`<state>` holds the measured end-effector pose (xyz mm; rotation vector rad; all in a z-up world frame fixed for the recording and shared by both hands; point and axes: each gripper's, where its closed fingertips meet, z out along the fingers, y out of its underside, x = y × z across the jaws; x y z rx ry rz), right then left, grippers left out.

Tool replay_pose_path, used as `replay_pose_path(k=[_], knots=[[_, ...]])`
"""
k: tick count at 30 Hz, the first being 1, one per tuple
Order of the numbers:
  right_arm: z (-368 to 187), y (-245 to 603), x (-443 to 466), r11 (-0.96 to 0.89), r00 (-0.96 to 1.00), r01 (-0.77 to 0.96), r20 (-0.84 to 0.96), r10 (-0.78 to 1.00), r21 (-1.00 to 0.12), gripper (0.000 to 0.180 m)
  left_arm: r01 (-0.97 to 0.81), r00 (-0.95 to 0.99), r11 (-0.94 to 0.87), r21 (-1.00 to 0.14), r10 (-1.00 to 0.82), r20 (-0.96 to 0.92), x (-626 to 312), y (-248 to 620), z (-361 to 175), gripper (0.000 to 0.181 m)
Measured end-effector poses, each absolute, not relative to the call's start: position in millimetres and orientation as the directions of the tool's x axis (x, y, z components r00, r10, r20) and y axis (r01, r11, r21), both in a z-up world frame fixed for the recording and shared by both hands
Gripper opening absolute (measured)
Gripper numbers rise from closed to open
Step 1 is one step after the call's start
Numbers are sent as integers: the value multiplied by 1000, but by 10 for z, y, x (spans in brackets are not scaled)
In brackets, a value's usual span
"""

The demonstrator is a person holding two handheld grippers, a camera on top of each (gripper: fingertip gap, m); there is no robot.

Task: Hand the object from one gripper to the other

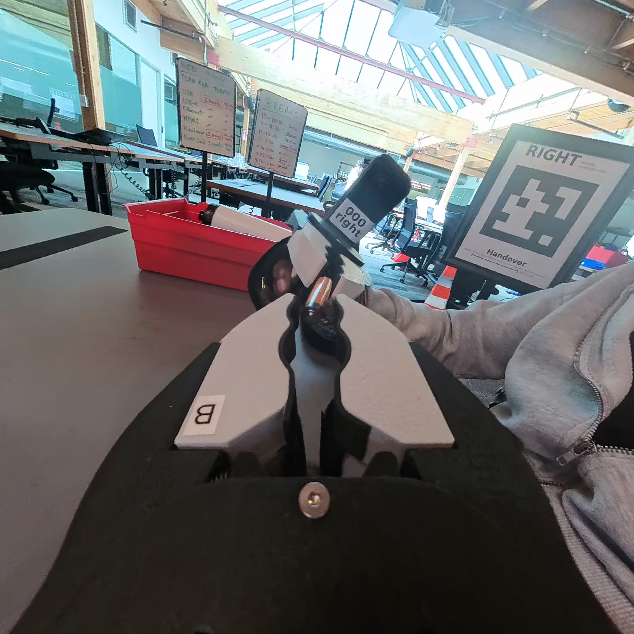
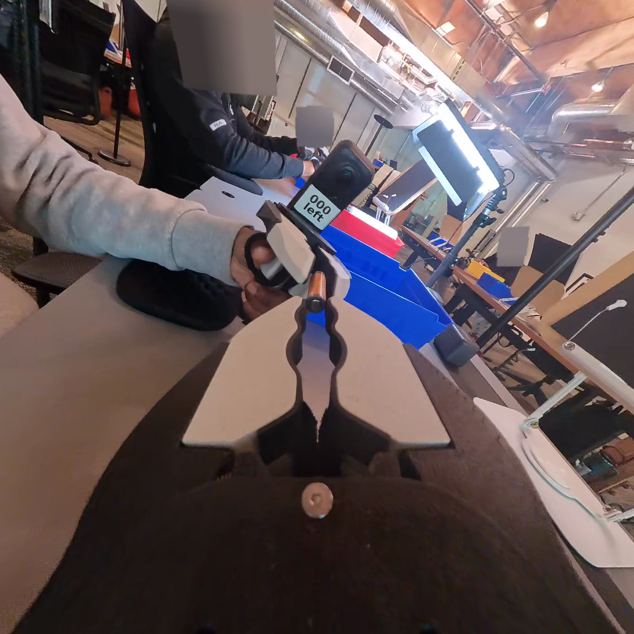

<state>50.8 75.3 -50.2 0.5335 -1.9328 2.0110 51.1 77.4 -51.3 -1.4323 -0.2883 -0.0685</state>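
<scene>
Battery [image 1: 317, 294] is held in mid-air above the table [image 1: 85, 326], bridging both tips for transfer. Left gripper [image 1: 314, 302] and right gripper [image 2: 315, 302] each appear closed on one end; which bears the load cannot be told.

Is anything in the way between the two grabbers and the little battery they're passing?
Nothing visible is. The battery sits right between the tips of the left gripper and the right gripper, which meet nose to nose above the table. Which one grips it firmly, I cannot tell.
</scene>
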Motion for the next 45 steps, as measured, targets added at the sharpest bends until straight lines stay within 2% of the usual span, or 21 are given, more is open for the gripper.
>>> replay_pose_path(k=[4, 6, 8, 10, 13, 16, 19, 23, 28, 31, 33, 38, 45], knots=[[-518, 748, 500, -38, -888, -457, 458, -38, -889, 10, 187, 970, 149, -971, 127, 206, 516, 770, -501, 12], [-528, 743, 483, -29, -917, -396, 397, -43, -918, 10, 119, 979, 140, -983, 151, 140, 517, 767, -491, 10], [-543, 736, 487, -26, -964, -249, 251, -90, -968, 16, 14, 980, 111, -994, 194, 36, 514, 767, -497, 10], [-540, 743, 532, -26, -982, -33, 37, -188, -999, 26, -70, 977, 94, -993, 208, -49, 539, 783, -487, 10], [-490, 770, 581, -1, -903, 290, -273, -332, -957, 31, -149, 968, 62, -987, 214, -133, 569, 811, -504, 10], [-517, 760, 585, 49, -832, 424, -410, -374, -904, 26, -181, 960, 31, -983, 221, -170, 566, 829, -540, 10], [-592, 731, 601, 79, -851, 386, -388, -354, -919, 12, -186, 960, 26, -982, 216, -176, 575, 837, -547, 10], [-609, 728, 588, 56, -901, 290, -292, -320, -955, 10, -158, 963, 33, -987, 225, -147, 566, 838, -549, 10], [-563, 737, 559, -34, -975, -84, 89, -203, -996, 11, 4, 980, 80, -997, 196, 20, 541, 813, -538, 19], [-534, 741, 535, -46, -938, -329, 332, -102, -943, 11, 78, 983, 104, -992, 157, 93, 559, 809, -523, 21], [-534, 736, 523, -33, -905, -419, 420, -61, -907, 11, 102, 982, 102, -990, 146, 116, 562, 810, -531, 21], [-577, 711, 511, 14, -838, -545, 545, -20, -838, 11, 123, 981, 96, -988, 141, 136, 558, 813, -545, 16], [-580, 705, 523, 19, -830, -557, 557, -18, -830, 11, 67, 986, 92, -993, 145, 80, 577, 812, -532, 11]])
